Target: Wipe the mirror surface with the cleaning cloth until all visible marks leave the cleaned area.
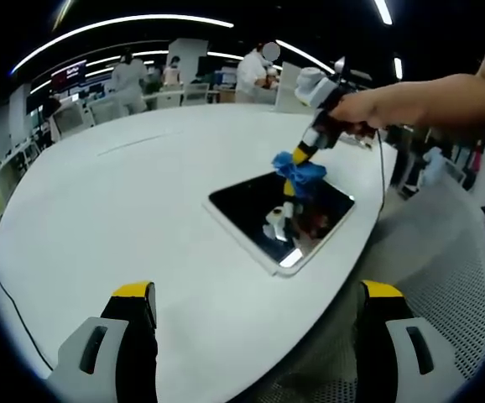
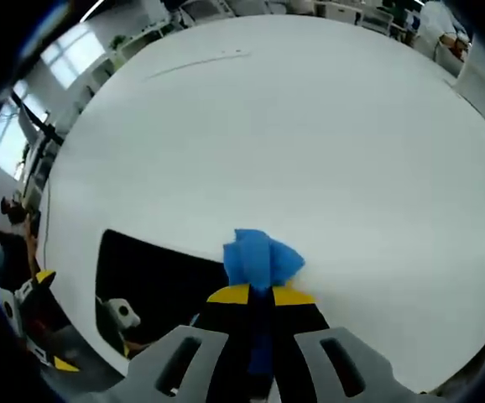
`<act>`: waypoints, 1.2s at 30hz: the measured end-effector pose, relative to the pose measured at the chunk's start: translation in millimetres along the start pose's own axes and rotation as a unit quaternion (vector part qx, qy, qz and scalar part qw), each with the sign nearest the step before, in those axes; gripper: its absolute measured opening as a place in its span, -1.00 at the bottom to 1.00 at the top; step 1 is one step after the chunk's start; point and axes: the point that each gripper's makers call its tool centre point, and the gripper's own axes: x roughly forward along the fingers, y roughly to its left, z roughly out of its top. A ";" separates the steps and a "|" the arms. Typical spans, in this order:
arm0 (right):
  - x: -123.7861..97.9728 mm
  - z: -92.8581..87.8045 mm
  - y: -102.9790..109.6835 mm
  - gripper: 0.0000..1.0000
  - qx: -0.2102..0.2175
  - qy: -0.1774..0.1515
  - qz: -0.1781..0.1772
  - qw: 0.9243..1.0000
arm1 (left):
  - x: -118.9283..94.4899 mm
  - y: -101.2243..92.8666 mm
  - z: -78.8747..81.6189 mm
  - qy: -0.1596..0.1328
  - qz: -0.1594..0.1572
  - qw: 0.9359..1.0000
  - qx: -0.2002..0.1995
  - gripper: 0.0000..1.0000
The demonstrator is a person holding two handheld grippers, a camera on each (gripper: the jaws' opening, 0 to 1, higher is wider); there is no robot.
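The right gripper [image 1: 297, 159], its jaws clamped on the blue cleaning cloth [image 2: 262, 259], holds it at the far edge of the mirror [image 1: 281, 214] on the white table [image 1: 125, 210], while the left gripper [image 1: 255, 323] waits spread open short of the mirror's near edge, so an unbraced wipe could push the mirror along the table.

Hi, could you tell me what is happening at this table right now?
A person is cleaning a mirror that lies flat on a white table. The right tool is shut on a blue cloth and holds it down at the mirror's far edge. The left tool is open, holds nothing, and hangs back near the table's edge, apart from the mirror. The glass looks dark and shows reflections; whether marks remain on it is too hard to tell.
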 end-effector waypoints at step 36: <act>-9.4 -33.8 -80.5 -0.94 -0.028 0.020 -0.025 0.999 | -6.6 -6.6 12.5 -0.039 -0.011 0.999 -0.023 1.00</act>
